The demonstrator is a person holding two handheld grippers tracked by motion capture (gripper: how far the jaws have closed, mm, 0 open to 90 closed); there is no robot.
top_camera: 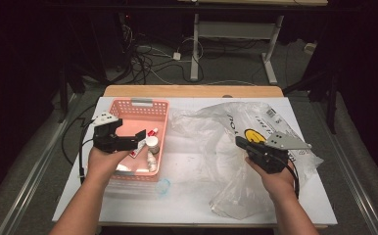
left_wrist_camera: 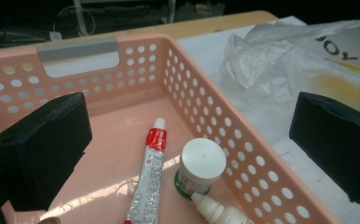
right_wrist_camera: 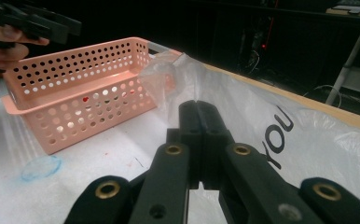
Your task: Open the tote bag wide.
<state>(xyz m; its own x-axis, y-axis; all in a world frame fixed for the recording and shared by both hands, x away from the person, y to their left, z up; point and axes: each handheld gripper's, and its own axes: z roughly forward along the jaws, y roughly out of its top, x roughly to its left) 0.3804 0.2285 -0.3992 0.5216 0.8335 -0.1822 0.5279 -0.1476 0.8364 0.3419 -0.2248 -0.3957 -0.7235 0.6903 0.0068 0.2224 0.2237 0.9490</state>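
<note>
Lying lengthwise in basket (left_wrist_camera: 243, 140): tube (left_wrist_camera: 149, 182)

The basket (top_camera: 137, 108), holding a tube (left_wrist_camera: 151, 179) beside a jar (left_wrist_camera: 200, 164), lies left of the bag (top_camera: 255, 142).

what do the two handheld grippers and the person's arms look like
Both the left gripper and the right gripper are black, with blocky jaws, brass-coloured rivets on the linkage, a grey three-cornered plate on top and a trailing black cable. The forearms are bare, no sleeves in view.
</note>
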